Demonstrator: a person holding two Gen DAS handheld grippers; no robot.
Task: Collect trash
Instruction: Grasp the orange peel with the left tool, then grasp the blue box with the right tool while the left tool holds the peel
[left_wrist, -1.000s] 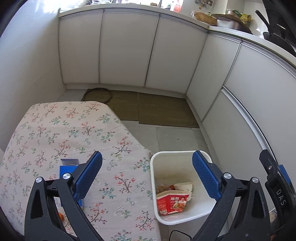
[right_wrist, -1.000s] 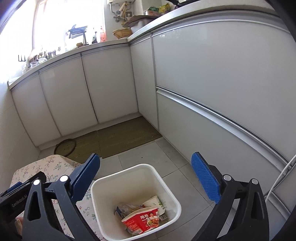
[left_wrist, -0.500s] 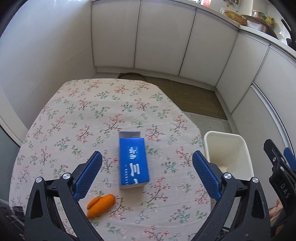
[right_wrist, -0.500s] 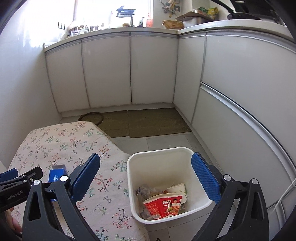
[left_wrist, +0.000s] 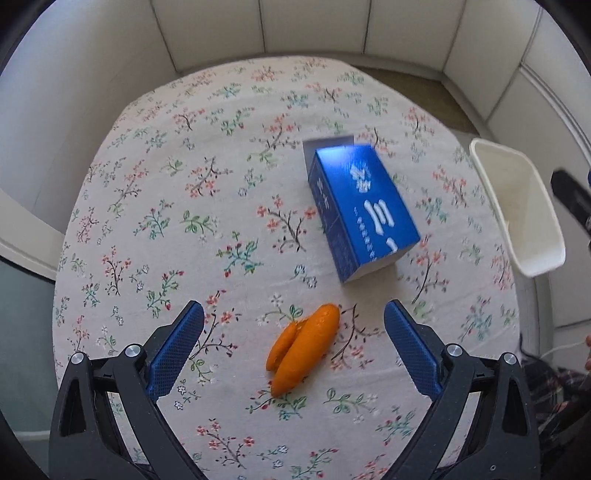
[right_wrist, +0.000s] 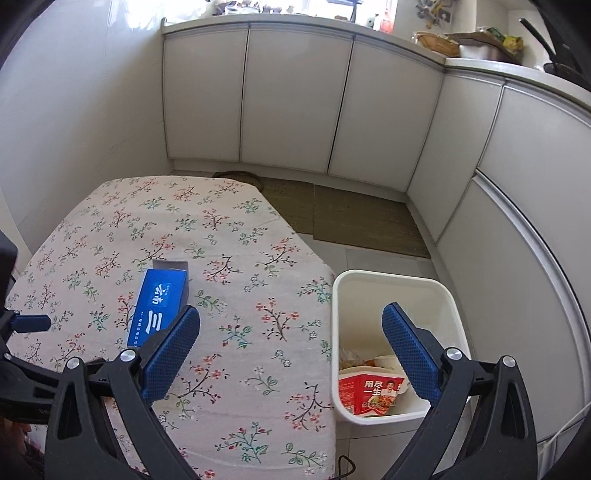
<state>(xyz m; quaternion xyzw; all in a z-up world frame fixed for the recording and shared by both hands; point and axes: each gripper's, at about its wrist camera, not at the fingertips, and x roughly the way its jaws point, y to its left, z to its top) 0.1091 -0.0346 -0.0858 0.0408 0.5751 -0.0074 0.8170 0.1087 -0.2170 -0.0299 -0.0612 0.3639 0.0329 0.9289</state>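
Below, orange peel (left_wrist: 303, 347) sits between the spread left gripper (left_wrist: 293, 332) jaws, seemingly untouched.

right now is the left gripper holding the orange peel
No, the left gripper is open, and the orange peel lies on the tablecloth between its fingers, untouched.

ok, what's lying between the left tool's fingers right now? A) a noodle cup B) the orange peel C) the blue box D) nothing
B: the orange peel lies on the tablecloth between the open fingers of the left tool, untouched; the blue box sits farther ahead, clear of them.
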